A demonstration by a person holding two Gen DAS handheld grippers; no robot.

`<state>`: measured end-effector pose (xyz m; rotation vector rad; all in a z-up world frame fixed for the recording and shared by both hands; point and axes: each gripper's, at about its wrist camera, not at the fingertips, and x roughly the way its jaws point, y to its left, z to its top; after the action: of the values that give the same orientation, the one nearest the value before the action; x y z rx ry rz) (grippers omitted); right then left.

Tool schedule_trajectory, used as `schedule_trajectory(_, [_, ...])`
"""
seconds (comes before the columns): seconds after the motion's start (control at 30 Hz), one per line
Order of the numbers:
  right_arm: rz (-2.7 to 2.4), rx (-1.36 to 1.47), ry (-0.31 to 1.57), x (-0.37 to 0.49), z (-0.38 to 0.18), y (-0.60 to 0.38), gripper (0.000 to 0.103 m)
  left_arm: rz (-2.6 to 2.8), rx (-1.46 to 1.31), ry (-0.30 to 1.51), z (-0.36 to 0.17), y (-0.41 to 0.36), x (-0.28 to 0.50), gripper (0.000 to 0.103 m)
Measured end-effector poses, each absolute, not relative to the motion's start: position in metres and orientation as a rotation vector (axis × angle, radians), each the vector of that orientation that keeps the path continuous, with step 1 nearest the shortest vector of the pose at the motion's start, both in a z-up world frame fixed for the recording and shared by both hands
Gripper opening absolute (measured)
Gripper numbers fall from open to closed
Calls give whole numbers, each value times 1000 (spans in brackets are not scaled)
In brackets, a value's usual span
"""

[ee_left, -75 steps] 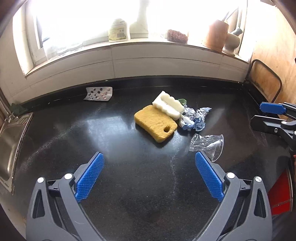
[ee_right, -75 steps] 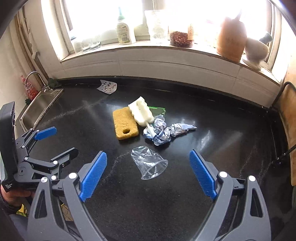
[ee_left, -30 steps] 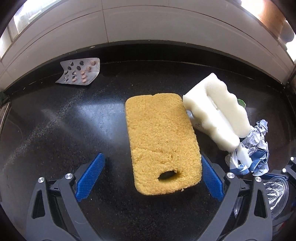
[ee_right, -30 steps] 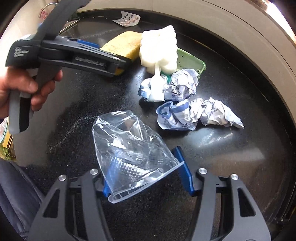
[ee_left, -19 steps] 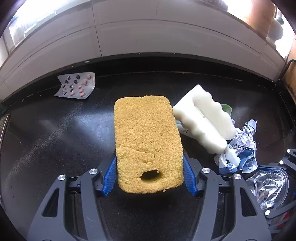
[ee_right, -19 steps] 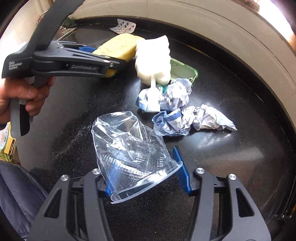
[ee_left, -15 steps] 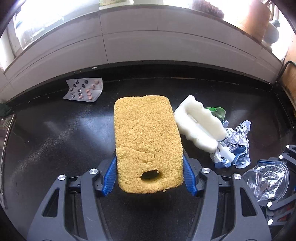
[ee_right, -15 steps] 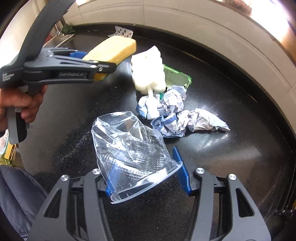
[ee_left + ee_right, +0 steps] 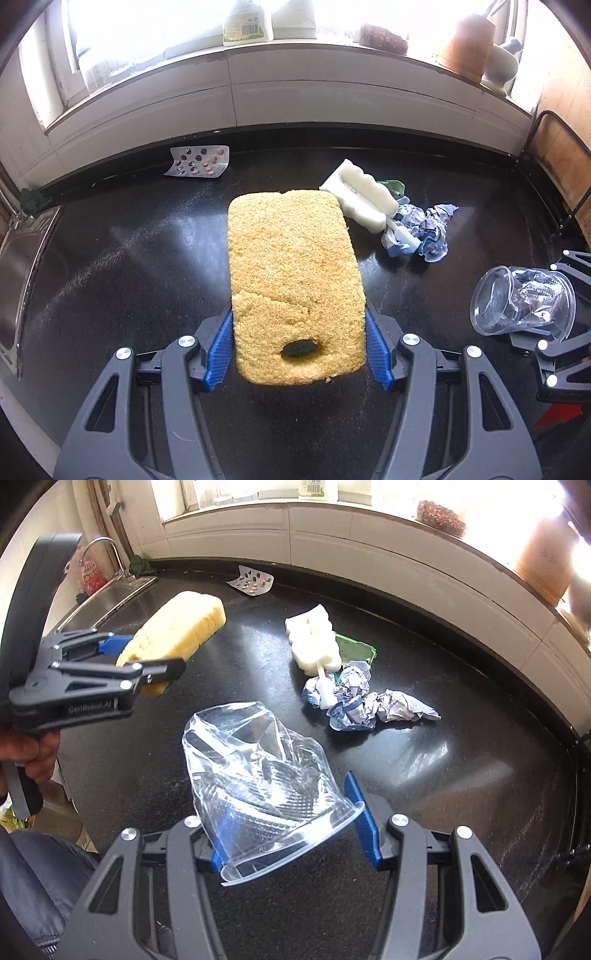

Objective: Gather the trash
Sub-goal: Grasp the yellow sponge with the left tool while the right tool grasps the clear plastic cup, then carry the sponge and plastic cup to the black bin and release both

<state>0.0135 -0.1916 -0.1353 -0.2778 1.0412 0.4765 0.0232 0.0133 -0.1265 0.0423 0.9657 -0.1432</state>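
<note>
My left gripper [image 9: 297, 349] is shut on a yellow sponge [image 9: 293, 280] with a hole near its end and holds it above the black counter [image 9: 129, 258]; the sponge also shows in the right wrist view [image 9: 177, 627]. My right gripper [image 9: 291, 830] is shut on a crushed clear plastic cup [image 9: 262, 775], also seen at the right of the left wrist view [image 9: 521, 301]. On the counter lie a white foam piece [image 9: 364, 199], crumpled blue-white paper [image 9: 365, 701], a green scrap [image 9: 354, 648] and a pill blister pack [image 9: 199, 160].
A steel sink [image 9: 18, 280] with a tap [image 9: 103, 544] is at the left. A windowsill along the back holds a bottle [image 9: 247, 22], a brown pot [image 9: 463, 44] and a jar. A wooden panel [image 9: 561, 147] stands at the right.
Both grippers closed on their items, the left on the sponge, the right on the cup, and lifted them back from the trash pile. The counter now looks farther away.
</note>
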Motion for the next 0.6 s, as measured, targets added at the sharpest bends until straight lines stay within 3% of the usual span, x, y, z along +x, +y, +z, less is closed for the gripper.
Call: schedule_trajectory(0.6, [486, -280, 987, 6, -114, -159, 54, -72, 11, 891, -99, 46, -31, 60])
